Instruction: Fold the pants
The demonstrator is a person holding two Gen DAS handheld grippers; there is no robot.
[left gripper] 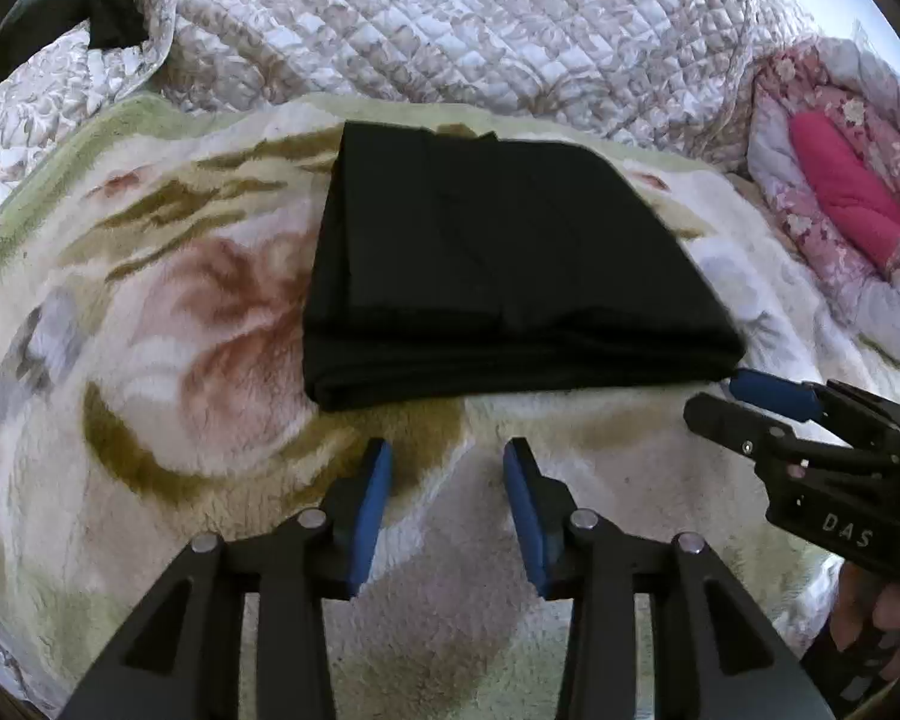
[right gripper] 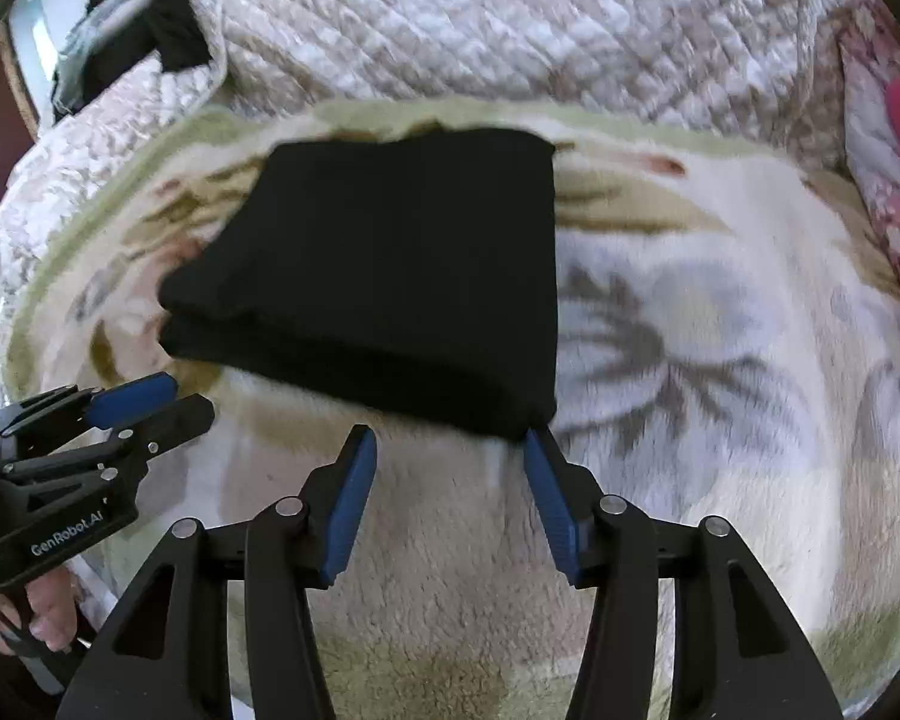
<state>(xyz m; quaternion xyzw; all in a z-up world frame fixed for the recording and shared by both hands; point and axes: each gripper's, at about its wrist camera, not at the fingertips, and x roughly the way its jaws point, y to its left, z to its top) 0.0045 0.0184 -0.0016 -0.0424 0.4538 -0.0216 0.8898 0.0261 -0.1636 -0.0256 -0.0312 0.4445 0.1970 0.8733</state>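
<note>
Blue-padded fingers of left gripper (left gripper: pixel 447 462): spread wide, empty, just short of the pants' near edge. Right gripper (right gripper: pixel 450 450): likewise spread, holding nothing; one pad touched or nearly touched the bundle's near right corner. Black pants (left gripper: pixel 498 264): lay as a compact layered rectangle on a floral fleece blanket (left gripper: pixel 150 312), quilted bedspread (left gripper: pixel 450 18) beyond. Folding appeared essentially complete; at most a tidy remained. Containers: none in view.
</note>
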